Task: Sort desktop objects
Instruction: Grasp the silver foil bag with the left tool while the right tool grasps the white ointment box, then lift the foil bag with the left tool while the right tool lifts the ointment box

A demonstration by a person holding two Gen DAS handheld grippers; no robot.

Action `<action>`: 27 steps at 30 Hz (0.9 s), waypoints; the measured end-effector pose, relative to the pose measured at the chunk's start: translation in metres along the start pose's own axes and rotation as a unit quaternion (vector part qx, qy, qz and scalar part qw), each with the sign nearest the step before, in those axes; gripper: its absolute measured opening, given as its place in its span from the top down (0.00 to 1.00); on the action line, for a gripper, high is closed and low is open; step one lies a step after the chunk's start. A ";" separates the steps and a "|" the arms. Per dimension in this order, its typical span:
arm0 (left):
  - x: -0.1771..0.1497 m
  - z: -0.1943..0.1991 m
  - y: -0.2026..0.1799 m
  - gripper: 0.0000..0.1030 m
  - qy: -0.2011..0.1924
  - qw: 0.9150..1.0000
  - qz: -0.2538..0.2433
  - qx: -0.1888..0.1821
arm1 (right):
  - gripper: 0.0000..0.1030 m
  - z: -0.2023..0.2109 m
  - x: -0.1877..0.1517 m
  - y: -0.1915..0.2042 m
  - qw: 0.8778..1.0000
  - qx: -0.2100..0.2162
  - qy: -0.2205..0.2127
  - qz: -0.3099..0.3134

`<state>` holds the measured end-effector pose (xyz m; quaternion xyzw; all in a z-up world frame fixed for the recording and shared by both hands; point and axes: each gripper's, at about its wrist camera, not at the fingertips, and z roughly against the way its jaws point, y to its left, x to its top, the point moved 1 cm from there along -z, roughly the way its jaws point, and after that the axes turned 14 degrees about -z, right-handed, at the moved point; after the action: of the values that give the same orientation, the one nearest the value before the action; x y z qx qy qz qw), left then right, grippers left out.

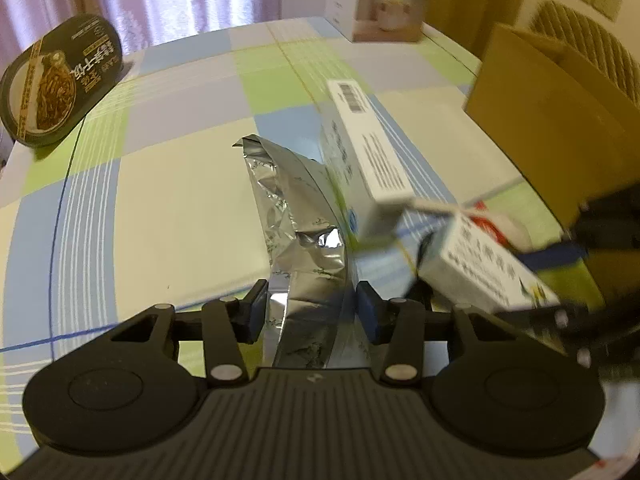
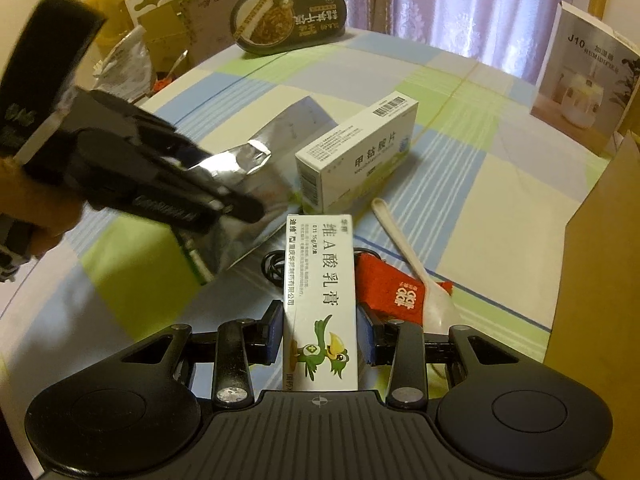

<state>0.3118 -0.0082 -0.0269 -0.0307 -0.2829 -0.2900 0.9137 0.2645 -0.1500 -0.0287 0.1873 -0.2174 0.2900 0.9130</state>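
Ointment box (image 2: 320, 300) was clamped crosswise by the right gripper (image 2: 320, 332), long axis running forward toward the cardboard box (image 2: 600, 280) on its right, while the foil pouch (image 1: 304, 240) was pinched in the left gripper (image 1: 310, 308) above the table.

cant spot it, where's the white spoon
Right wrist view: the white spoon lies right of the right gripper, across the red packet.

On the checked tablecloth (image 2: 460, 184): two medicine cartons, one ointment box (image 2: 320, 300) at 6 o'clock and one tablet box (image 2: 360, 152) at centre; one silver foil pouch (image 2: 248, 184); one noodle bowl (image 2: 288, 18) at 12 o'clock; one white spoon (image 2: 416, 268); one red packet (image 2: 392, 292); one humidifier box (image 2: 584, 76) at 2 o'clock.
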 end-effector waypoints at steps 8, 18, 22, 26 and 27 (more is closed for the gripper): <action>-0.050 0.050 -0.024 0.62 0.035 0.998 -0.054 -0.026 | 0.66 0.012 -0.010 0.010 0.999 0.019 0.012 -0.035; -0.073 0.074 -0.046 0.42 0.042 0.997 -0.057 -0.020 | 0.66 0.016 -0.045 0.039 0.999 -0.024 0.030 -0.006; -0.067 0.071 -0.037 0.38 0.038 0.998 -0.047 -0.014 | 0.66 0.009 -0.056 0.042 0.999 -0.029 0.042 0.001; -0.063 0.061 -0.029 0.33 0.044 0.998 -0.026 -0.026 | 0.66 0.003 -0.058 0.039 0.998 -0.039 0.049 0.009; -0.061 0.058 -0.028 0.33 0.046 0.998 -0.023 -0.030 | 0.66 0.003 -0.058 0.039 0.998 -0.041 0.049 0.011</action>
<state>0.2264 0.0133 -0.0138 -0.0386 -0.2322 -0.3203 0.9176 0.1969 -0.1476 -0.0476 0.1331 -0.1858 0.2996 0.9263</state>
